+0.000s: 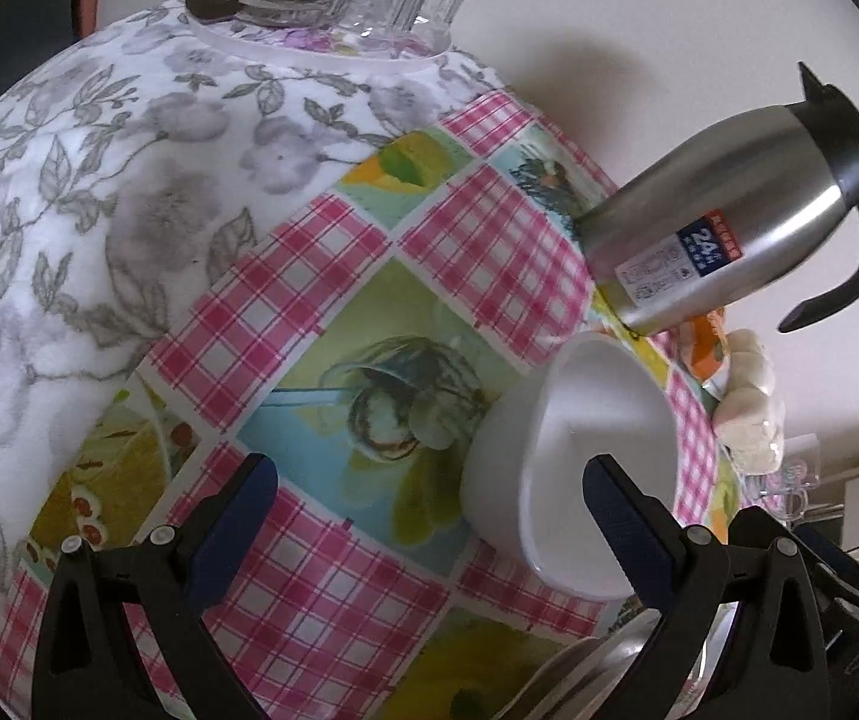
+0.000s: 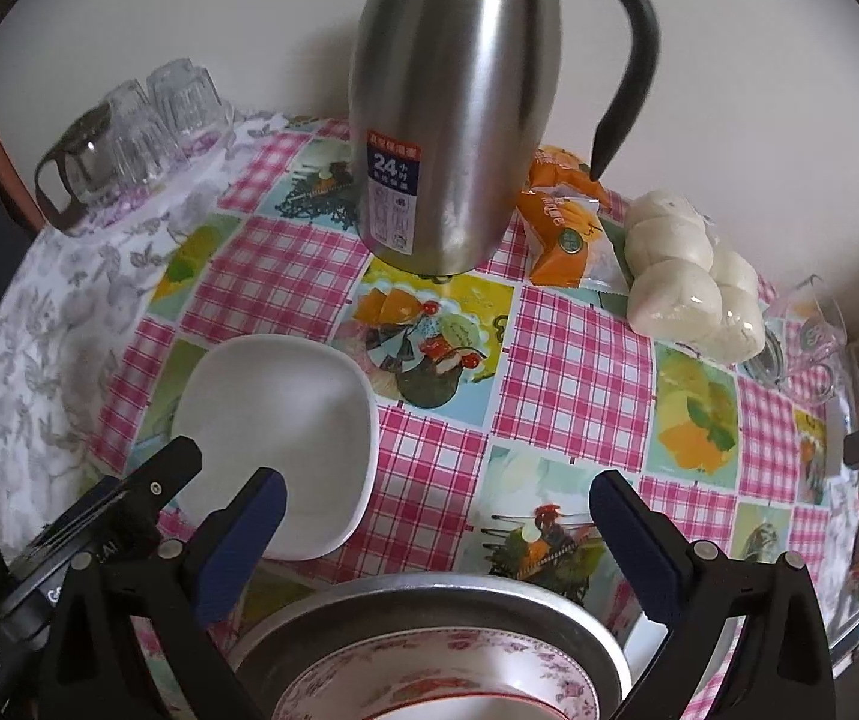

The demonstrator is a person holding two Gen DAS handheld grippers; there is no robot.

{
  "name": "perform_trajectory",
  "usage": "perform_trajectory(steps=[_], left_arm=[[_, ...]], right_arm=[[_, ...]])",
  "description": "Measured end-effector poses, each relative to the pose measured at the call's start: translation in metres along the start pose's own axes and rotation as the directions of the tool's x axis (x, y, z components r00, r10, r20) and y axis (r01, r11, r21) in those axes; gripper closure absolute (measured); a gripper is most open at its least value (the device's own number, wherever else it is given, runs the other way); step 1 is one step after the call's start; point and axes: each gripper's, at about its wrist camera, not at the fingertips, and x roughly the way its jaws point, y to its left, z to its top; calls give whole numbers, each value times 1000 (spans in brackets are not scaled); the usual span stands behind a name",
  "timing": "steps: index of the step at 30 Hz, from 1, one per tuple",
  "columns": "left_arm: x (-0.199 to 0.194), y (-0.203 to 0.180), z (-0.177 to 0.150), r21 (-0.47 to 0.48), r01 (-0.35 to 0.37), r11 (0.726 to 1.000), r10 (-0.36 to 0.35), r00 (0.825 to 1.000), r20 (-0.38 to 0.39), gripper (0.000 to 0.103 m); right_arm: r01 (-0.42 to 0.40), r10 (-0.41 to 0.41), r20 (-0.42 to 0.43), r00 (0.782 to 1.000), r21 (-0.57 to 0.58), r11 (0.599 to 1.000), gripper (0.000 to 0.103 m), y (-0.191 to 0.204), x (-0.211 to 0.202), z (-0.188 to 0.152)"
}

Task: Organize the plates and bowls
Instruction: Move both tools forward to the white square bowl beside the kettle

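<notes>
"24" is printed on the blue label (image 2: 392, 202) of the steel thermos jug (image 2: 453, 108); the smaller characters beside it cannot be read.

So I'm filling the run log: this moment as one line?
left gripper: open, at white bowl | right gripper: open, over metal plate | floral plate stacked inside

One white bowl (image 2: 276, 444), one steel flask (image 2: 450, 114), one metal pan (image 2: 429, 606), one floral plate (image 2: 429, 672).

You see a plain white square bowl (image 2: 276, 444) on pink-checked, fruit-pictured tablecloth (image 2: 573, 360); the floral plate (image 2: 435, 669) is pink-rimmed.
</notes>
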Motion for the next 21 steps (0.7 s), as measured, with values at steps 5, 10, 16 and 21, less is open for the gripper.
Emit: perform_trajectory(steps=[5,10,16,21], left_arm=[[4,-1,-1,1,-3,1000,3,1000,0,3],[8,-2,-1,-5,13,1000,-13,1000,-9,10],[11,-9,-1,23,5,1000,-5,1000,-7,27],[15,-13,-2,40,14,999,-14,1000,-20,39]], right_arm=[[19,-19,-8,1000,-38,999,3,8,7,2],[42,-43,-17,999,-61,997,4,11,12,4],[31,-35,-47,998,-83,996,19,15,22,6],[3,-11,-80,997,-101,995,32,20,32,6]])
